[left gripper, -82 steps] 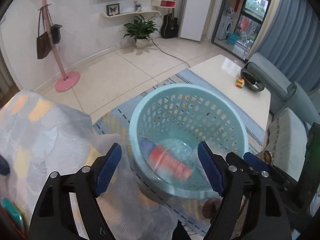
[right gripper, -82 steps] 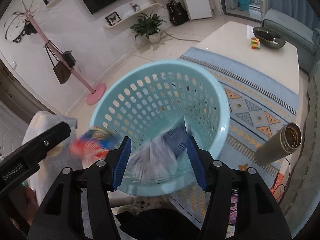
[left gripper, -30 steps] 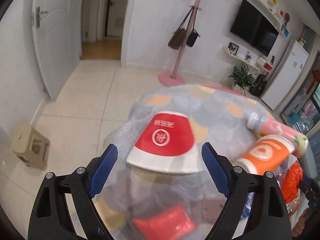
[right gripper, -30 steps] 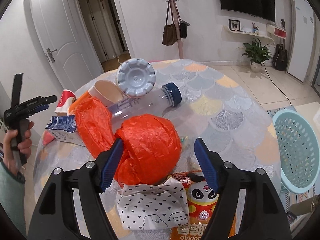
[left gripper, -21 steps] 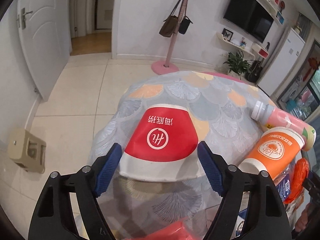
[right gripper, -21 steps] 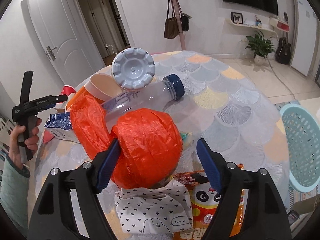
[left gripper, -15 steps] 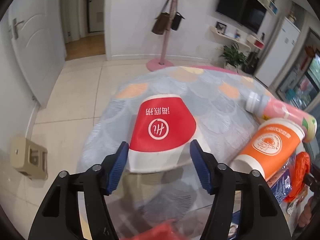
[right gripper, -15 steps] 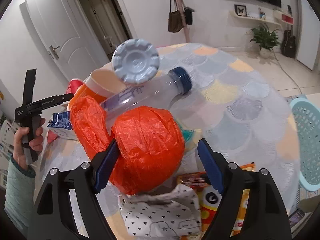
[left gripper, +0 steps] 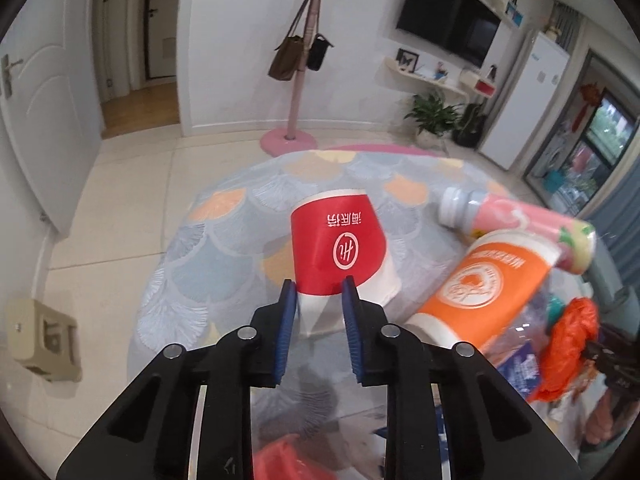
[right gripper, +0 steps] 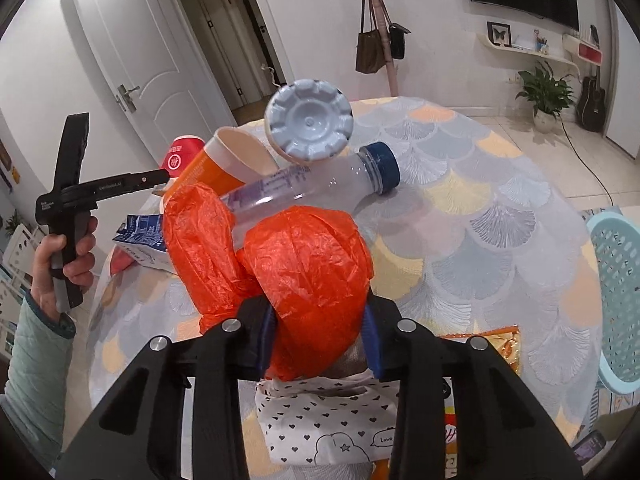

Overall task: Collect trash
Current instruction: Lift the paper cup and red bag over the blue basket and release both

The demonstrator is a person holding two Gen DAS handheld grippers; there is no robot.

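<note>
Pinching hard, the left gripper (left gripper: 319, 294) has its blue pads fully closed on the crumpled white rim end of the red paper cup (left gripper: 340, 246), which lies tipped over on the scallop-patterned tablecloth (left gripper: 224, 248). At three o'clock from that cup lies an orange paper cup (left gripper: 486, 286), and just past it, at about two o'clock, a pink drink bottle (left gripper: 520, 222) rests against it. Over on the other side, the right gripper (right gripper: 320, 330) is closing its jaws around the orange plastic bag (right gripper: 308, 268), the balled plastic already bulging between the pads and touching both. At twelve o'clock from the bag a clear bottle with a blue cap (right gripper: 316, 186) lies across the pile, the pale ribbed base of another bottle just above it. At nine o'clock a hand (right gripper: 66, 256) grips the other tool's handle, and at three o'clock the light blue basket (right gripper: 616, 280) sits well apart, beyond the table edge.
</note>
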